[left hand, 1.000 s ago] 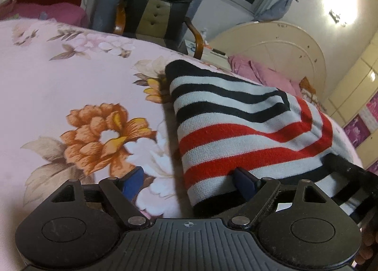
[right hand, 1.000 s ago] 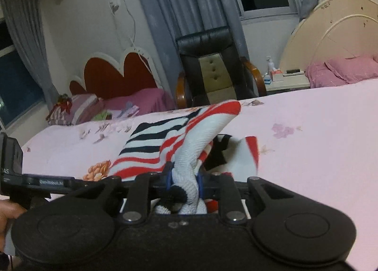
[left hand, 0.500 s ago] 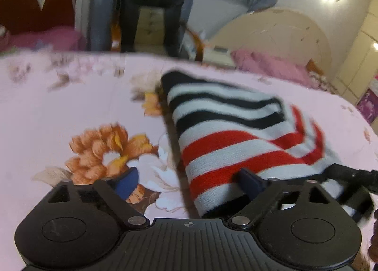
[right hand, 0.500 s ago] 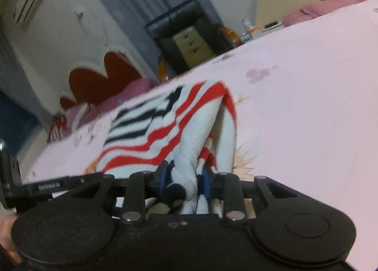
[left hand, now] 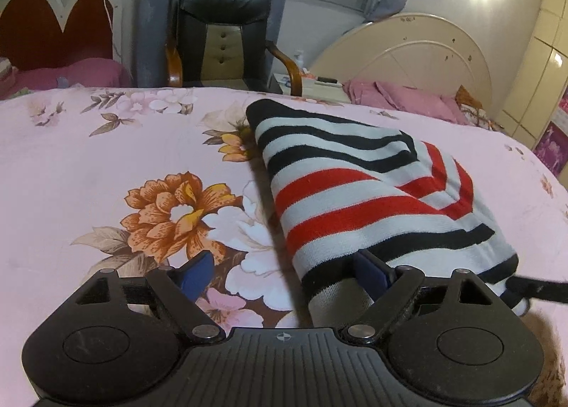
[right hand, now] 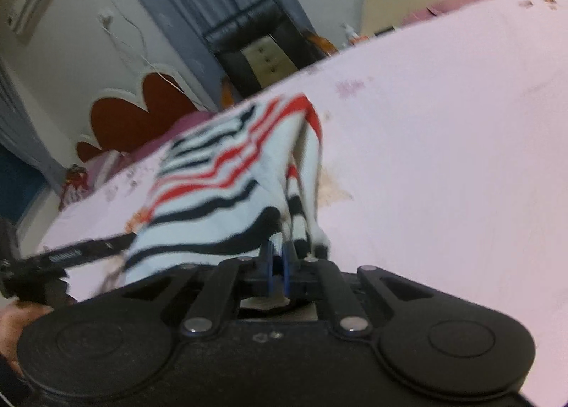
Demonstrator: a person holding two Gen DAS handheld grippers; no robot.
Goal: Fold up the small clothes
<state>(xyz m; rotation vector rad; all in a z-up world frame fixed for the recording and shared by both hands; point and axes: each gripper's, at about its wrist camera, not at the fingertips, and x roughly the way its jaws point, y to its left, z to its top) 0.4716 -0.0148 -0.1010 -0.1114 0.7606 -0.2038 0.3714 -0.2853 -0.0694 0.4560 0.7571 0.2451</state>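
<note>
In the left wrist view, the left gripper (left hand: 284,273) is seen spread wide just above the bedsheet (left hand: 71,165). Its right finger (left hand: 372,270) is tucked against the near hem of the striped sweater (left hand: 362,194), while its left finger (left hand: 195,270) is kept over the printed flowers, apart from the cloth. Nothing is held between them.

In the right wrist view, the right gripper (right hand: 278,258) is seen pinched narrowly on a bunched corner of the sweater (right hand: 227,201), which is lifted off the sheet (right hand: 443,158) and drapes away to the left.

The sweater is laid across the middle of the bed, with bare sheet to the left and right of it. Beyond the far bed edge a black chair (left hand: 222,37) is seen.

The raised, gripped corner is shown only by the right view, which is blurred; the flat striped top is shown clearly only by the left.
</note>
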